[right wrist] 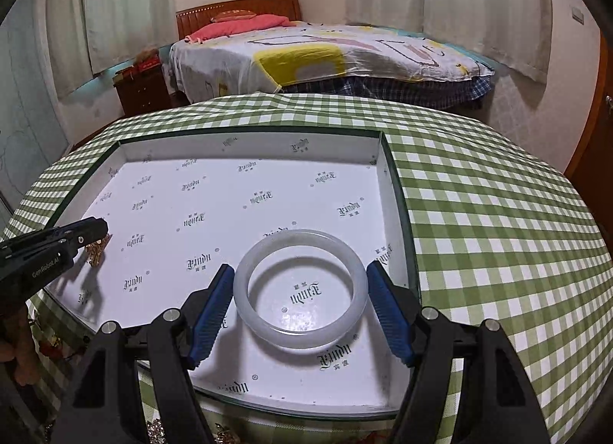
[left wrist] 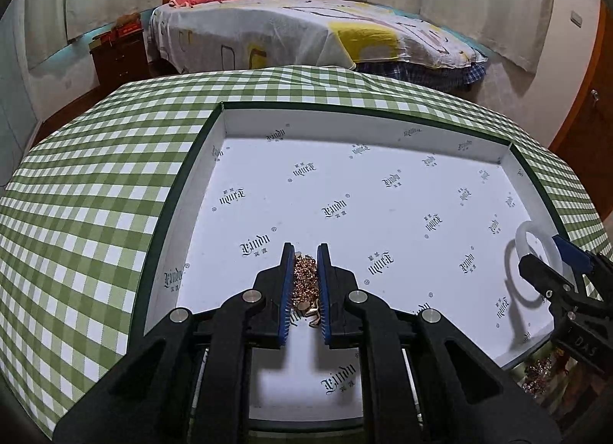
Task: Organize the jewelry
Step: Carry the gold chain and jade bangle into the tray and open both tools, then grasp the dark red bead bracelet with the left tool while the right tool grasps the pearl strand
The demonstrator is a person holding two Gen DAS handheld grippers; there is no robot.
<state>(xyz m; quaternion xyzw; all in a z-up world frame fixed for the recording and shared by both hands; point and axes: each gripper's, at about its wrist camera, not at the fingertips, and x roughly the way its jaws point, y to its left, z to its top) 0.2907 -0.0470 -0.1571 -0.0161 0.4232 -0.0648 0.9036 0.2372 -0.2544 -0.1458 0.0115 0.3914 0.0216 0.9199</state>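
A shallow white-lined box (left wrist: 214, 160) with dark green rim lies on the green checked table; it also shows in the right wrist view (right wrist: 387, 191). My left gripper (left wrist: 305, 252) is shut on a bunched gold chain (left wrist: 305, 275), held over the box floor. The chain also shows at the left of the right wrist view (right wrist: 96, 252). My right gripper (right wrist: 300, 271) holds a translucent white bangle (right wrist: 300, 333) between its blue pads, above the box's near right part. The bangle shows at the right edge of the left wrist view (left wrist: 530, 263).
More gold jewelry (left wrist: 536, 375) lies on the table just outside the box's near edge. The checked tablecloth (right wrist: 498, 233) stretches to the right of the box. A bed (left wrist: 306, 30) and a nightstand (left wrist: 118, 56) stand beyond the table.
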